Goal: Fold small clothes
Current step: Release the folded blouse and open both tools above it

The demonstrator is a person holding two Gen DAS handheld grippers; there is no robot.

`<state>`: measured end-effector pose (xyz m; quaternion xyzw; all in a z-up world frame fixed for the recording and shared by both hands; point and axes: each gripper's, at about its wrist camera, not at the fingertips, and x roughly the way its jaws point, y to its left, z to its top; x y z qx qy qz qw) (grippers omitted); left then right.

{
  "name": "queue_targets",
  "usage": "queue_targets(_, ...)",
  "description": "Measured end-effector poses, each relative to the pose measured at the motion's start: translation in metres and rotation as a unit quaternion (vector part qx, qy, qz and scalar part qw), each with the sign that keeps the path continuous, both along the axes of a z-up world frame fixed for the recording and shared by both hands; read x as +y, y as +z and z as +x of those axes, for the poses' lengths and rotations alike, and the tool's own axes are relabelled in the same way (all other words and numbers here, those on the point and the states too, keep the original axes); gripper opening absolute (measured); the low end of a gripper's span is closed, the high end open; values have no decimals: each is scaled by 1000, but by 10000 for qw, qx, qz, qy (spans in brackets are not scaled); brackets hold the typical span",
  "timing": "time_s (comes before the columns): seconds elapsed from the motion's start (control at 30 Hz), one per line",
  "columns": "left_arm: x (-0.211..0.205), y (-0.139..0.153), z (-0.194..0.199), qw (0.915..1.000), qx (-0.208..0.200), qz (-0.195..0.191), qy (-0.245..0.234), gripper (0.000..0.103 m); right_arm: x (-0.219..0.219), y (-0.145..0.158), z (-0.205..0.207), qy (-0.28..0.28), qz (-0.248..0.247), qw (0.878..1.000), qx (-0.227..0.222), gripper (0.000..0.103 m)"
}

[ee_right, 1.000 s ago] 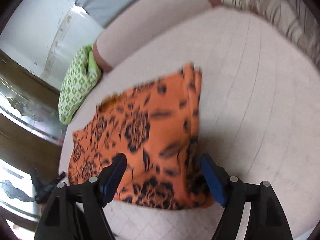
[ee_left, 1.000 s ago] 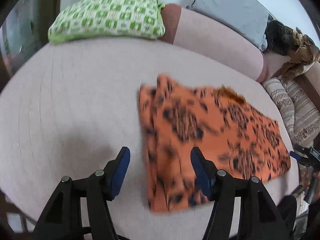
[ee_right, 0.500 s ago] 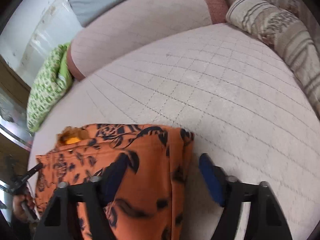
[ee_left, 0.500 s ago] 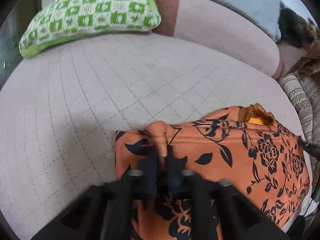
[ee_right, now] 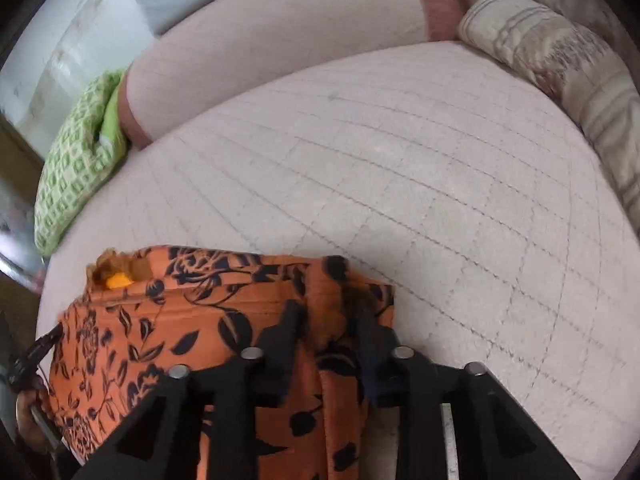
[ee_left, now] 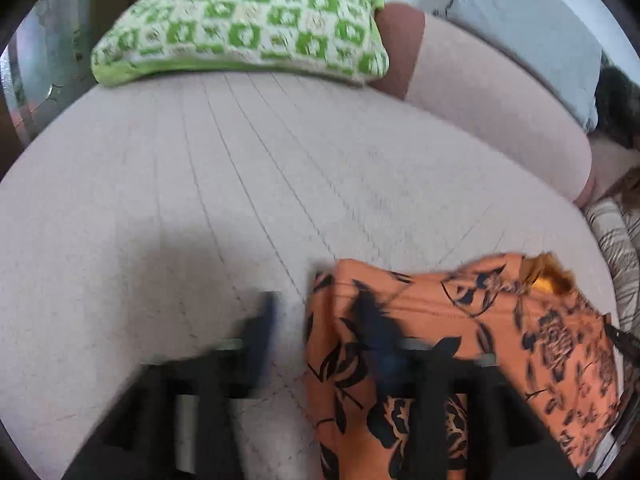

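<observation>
An orange garment [ee_left: 480, 340] with a black flower print lies folded on the pale quilted bed [ee_left: 200, 180], near its front edge. My left gripper [ee_left: 320, 336] is blurred and its jaws are opening. One finger is over the bare bed, the other over the garment's left edge, and the pads are off the cloth. In the right wrist view the garment [ee_right: 180, 320] fills the lower left. My right gripper [ee_right: 328, 336] straddles its folded right edge with the jaws opening, and a ridge of cloth stands between the fingers.
A green checked pillow [ee_left: 240, 20] and a pink bolster [ee_left: 480, 100] lie along the back of the bed. A striped cushion [ee_right: 560, 60] lies at the right side. A grey pillow [ee_left: 520, 12] leans behind the bolster. A hand [ee_right: 28, 412] shows at the garment's left edge.
The left gripper was pinched shut on the garment's corner half a second ago; its jaws now stand apart. The right jaws stand narrower over the folded edge. The garment lies folded shorter than a second ago.
</observation>
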<state>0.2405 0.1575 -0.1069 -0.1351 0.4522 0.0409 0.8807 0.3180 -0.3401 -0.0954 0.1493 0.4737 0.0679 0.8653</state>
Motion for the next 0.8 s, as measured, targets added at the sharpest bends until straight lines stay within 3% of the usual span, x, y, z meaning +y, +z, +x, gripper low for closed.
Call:
queue_targets(0.03,3,9,-7,9999,-89,88,10,58,-5,9,-8,-178,-56,9998,-121,73)
queue_targets(0.07,4,16,-13,9998,-154,141,-17,58,-9,16,-15,-266,-93,9993,-249,79)
queue_targets(0.13,-1,31,-30,9994,-253,83,-237,58,-14,37,-31,-239,-4,9984,-513,79)
queue_targets(0.27,-29,52,-89,9951,-435,73,-882,58,1,69,-67,460,902,9929,-621,79)
queue_targets(0.33,-44,51,-119,9937,-409,-33,-1045,60,9,65,-85,771,1647,9822,-466,80)
queue_targets(0.4,-59,44,-132,9936,-279,-112,-1091,62,20,47,-95,897,2043,9745,-223,83)
queue_targets(0.5,-67,-2,-134,9934,653,110,-939,59,14,-11,-99,541,1708,9827,473,80)
queue_targets(0.53,-64,-5,-138,9948,522,42,-878,59,3,-15,-103,252,1985,9790,394,73)
queue_targets(0.6,-63,7,-144,9957,489,69,-789,56,-2,4,-108,58,2023,9787,355,73)
queue_targets(0.67,-59,23,-155,9968,138,-96,-780,56,5,37,-123,396,1953,9798,-187,74)
queue_targets(0.7,-60,28,-159,9969,44,41,-791,56,9,44,-129,614,2088,9756,-288,75)
queue_targets(0.73,-61,28,-160,9968,77,160,-781,56,14,44,-133,738,2220,9718,-304,78)
queue_targets(0.8,-56,7,-156,9957,526,313,-699,56,17,23,-137,768,2289,9704,-24,87)
